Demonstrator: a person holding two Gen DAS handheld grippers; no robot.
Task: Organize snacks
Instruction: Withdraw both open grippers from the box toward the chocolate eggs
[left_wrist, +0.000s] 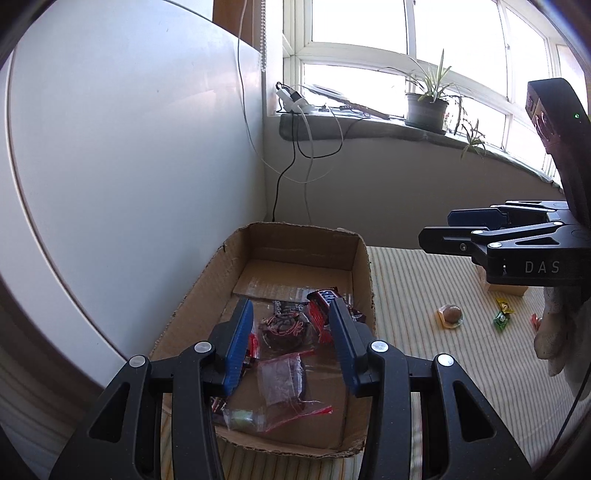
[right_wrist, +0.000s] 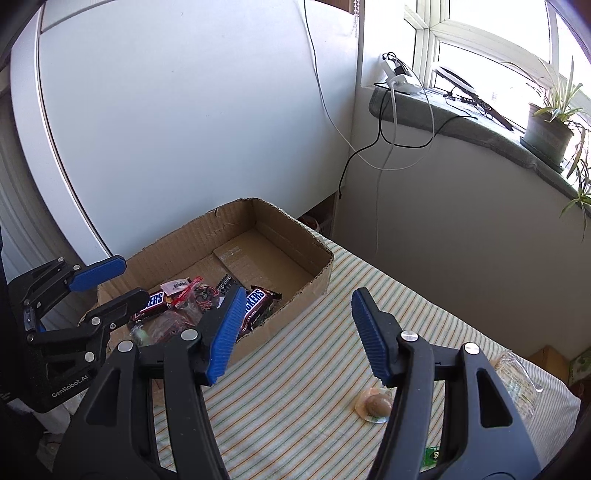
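- Our left tongs (left_wrist: 291, 343) hang over the near end of the cardboard box (left_wrist: 364, 258), released, with nothing between the blue pads.
- Our right tongs (right_wrist: 295, 332) are also released and empty; they hang over the striped cloth (right_wrist: 295, 406), just to the right of the box.
- The next snack, as we judge it, is the round brown sweet in a clear wrapper (right_wrist: 376, 405). It lies on the cloth just below the right finger of the right tongs, well apart from the box.
- To do this step well, we should lower the right tongs so that the sweet comes between both pads, and close gently, because the wrapper looks slippery and the sweet can roll away.
- The left tongs should stay aside, so that the way to the box is free.
- Under the left tongs the box holds chocolate bars (right_wrist: 255, 301), a dark snack in a printed clear packet (left_wrist: 284, 326), a small clear bag with a red edge (left_wrist: 284, 380) and a little green sweet (left_wrist: 242, 417). Its far half is bare.
- Further right of the tongs, green wrapped candies (left_wrist: 502, 317) lie on the cloth, not yet collected.
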